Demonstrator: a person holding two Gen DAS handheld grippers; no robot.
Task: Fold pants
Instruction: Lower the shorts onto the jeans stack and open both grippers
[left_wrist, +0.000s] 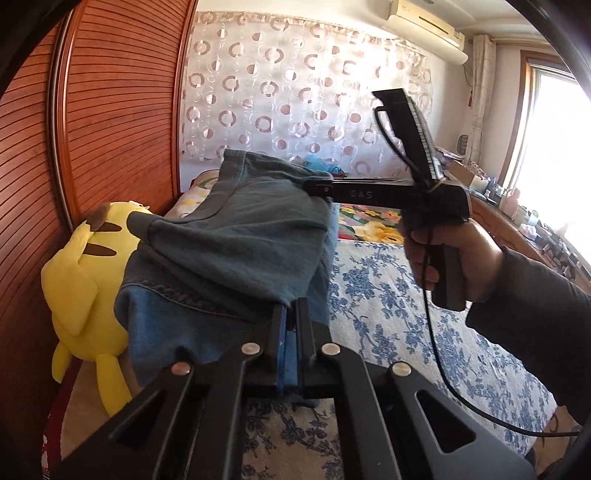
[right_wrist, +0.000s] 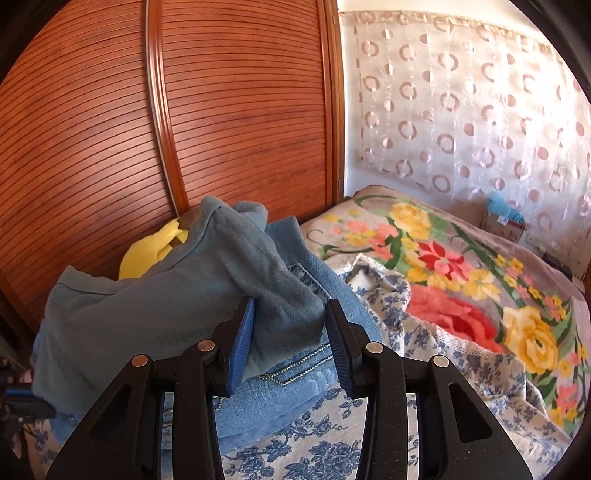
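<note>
On the bed (left_wrist: 406, 302), over a white cover printed with blue flowers, your two hand-held grippers meet a pair of blue denim pants (left_wrist: 236, 240). From the left wrist camera, the pants fill the centre of the view, their grey-blue lining turned outward and draped in a bunched heap. Your left gripper (left_wrist: 290, 314) is at six o'clock, its jaws pressed together and pinching an edge of the denim between the blue pads. At three o'clock your right hand (left_wrist: 450, 254), in a dark sleeve, grips the handle of the right gripper (left_wrist: 314, 184), whose tip reaches the far edge of the pants near centre; a black cable hangs from it. A yellow plush toy (left_wrist: 81, 280) lies at nine o'clock against the brown slatted wardrobe (left_wrist: 110, 110), just beside the pants.

From the right wrist camera, the right gripper (right_wrist: 291, 317) is at six o'clock with its jaws partly spread. A fold of the grey-blue lining sits between the pads; whether they press on it you cannot tell. The pants (right_wrist: 184, 295) spread from centre toward nine o'clock, a studded pocket edge showing below the fold. A floral blanket (right_wrist: 461, 266) in red, yellow and green lies at three o'clock, below a curtain (right_wrist: 461, 110) patterned with rings.
</note>
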